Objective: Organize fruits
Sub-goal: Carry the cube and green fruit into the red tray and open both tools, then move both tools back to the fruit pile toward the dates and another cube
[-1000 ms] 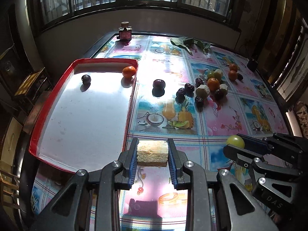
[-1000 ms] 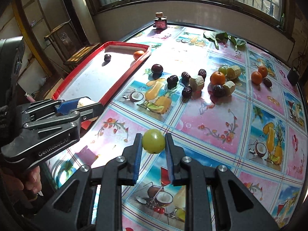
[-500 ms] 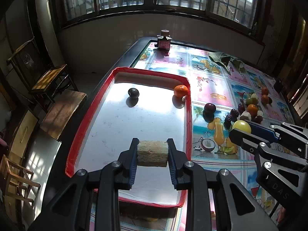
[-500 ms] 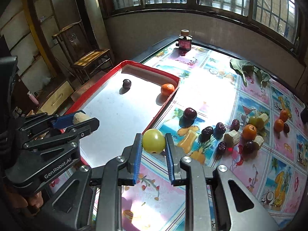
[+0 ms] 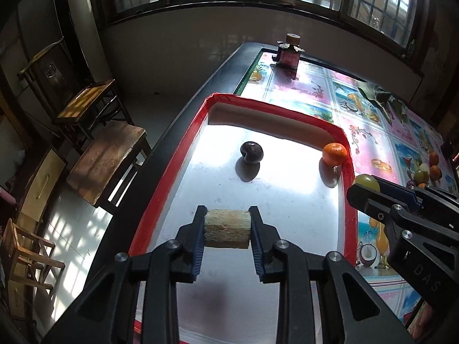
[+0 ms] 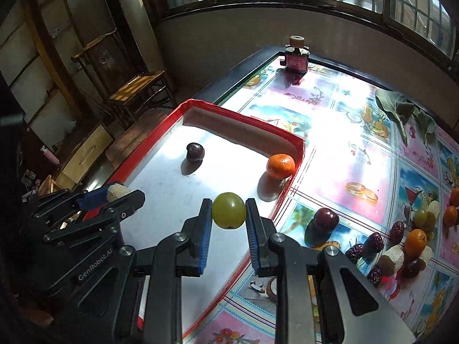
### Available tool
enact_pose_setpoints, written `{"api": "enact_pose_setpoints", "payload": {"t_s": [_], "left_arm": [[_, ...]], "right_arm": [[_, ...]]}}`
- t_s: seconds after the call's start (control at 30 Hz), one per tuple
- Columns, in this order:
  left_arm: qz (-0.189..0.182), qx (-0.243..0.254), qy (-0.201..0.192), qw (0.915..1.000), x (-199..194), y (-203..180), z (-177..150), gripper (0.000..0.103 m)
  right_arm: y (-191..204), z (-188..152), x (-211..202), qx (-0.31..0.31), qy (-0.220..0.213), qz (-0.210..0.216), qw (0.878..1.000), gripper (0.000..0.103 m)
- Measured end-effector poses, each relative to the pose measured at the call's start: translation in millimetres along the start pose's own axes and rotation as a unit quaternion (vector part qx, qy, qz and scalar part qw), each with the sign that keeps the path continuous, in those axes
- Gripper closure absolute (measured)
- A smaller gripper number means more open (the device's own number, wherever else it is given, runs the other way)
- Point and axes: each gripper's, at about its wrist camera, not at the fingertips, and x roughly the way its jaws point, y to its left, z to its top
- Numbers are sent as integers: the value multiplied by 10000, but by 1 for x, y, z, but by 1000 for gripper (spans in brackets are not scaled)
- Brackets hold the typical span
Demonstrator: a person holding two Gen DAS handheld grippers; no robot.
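Left gripper (image 5: 227, 230): clamped on a pale, fibrous cut chunk (image 5: 227, 228), pads pressing both flat ends; hanging over the near part of the tray.
Right gripper (image 6: 228, 215): clamped on a round green fruit (image 6: 229, 210), held above the tray's right side, just inside the red rim.
Change over the last second: both loads carried from above the patterned cloth to above the tray; a second back the chunk hung over the cloth beside the tray's right rim and the green fruit over a cloth panel farther out. Grip on both unchanged.
Tray (image 5: 172, 169): white floor, red rim, at the table's left edge; holding a dark plum (image 5: 251, 152) near the middle and an orange (image 5: 334, 153) against the right rim, well apart.
Meaning for the task: carry seemingly done, release not yet made; lowering before letting go looks wise, since the round fruit would likely roll on the flat floor.
Free space: bare floor under both grippers, clear of the plum and orange.
Left to sort: another plum (image 6: 326, 219), dates, oranges and cut pieces clustered on the tablecloth (image 6: 338, 154) to the right.
Background: small dark bottle (image 6: 297, 58) at the far table edge, leaves near the far right.
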Motion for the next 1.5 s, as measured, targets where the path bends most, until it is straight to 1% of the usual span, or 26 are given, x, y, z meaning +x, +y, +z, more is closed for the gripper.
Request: {"api": "enact_pose_setpoints", "payload": {"t_s": [0.27, 0.5, 0.6, 0.67, 0.7, 0.73, 0.8, 0.93, 0.97, 1.03, 1.1, 1.17, 1.2, 1.37, 1.4, 1.5], "left_arm": [[21, -69, 248, 9997, 34, 3, 14, 75], [142, -24, 358, 9993, 49, 1, 19, 75], [201, -21, 335, 9992, 52, 0, 20, 67], [284, -3, 306, 9991, 52, -1, 21, 54], [315, 7, 284, 9991, 52, -2, 22, 51], [317, 12, 251, 9992, 51, -3, 22, 45], [400, 33, 236, 9989, 50, -4, 23, 43], [463, -33, 247, 9986, 47, -1, 24, 34], [494, -47, 229, 9985, 45, -1, 24, 32], [584, -46, 196, 9981, 42, -1, 24, 31], [682, -21, 210, 9975, 39, -2, 23, 30], [803, -7, 207, 9966, 34, -3, 22, 25], [837, -11, 179, 9963, 31, -3, 21, 25], [882, -63, 189, 9959, 19, -10, 15, 24], [881, -59, 190, 9959, 16, -13, 13, 24], [874, 1, 168, 9960, 8, -26, 6, 24]], "right_arm": [[-3, 15, 45, 52, 185, 103, 9998, 78], [-7, 25, 68, -30, 333, -53, 9994, 78], [-10, 26, 74, -79, 362, -114, 9992, 78], [-11, 26, 75, -96, 342, -140, 9993, 78], [-11, 26, 75, -104, 337, -159, 9993, 78], [-11, 26, 75, -112, 327, -181, 9992, 78], [-10, 26, 75, -132, 352, -218, 9991, 77], [-12, 27, 70, -133, 332, -281, 9990, 77], [-12, 27, 68, -135, 328, -303, 9989, 76], [-13, 27, 63, -136, 268, -391, 9988, 70], [-13, 27, 58, -132, 239, -500, 9984, 59], [-14, 26, 52, -113, 191, -582, 9981, 55], [-14, 24, 48, -90, 159, -586, 9981, 53], [-15, 13, 25, 0, 6, -586, 9983, 49], [-16, 10, 20, 23, -31, -588, 9983, 47], [-26, -2, 3, 106, -118, -557, 9983, 46]]}}
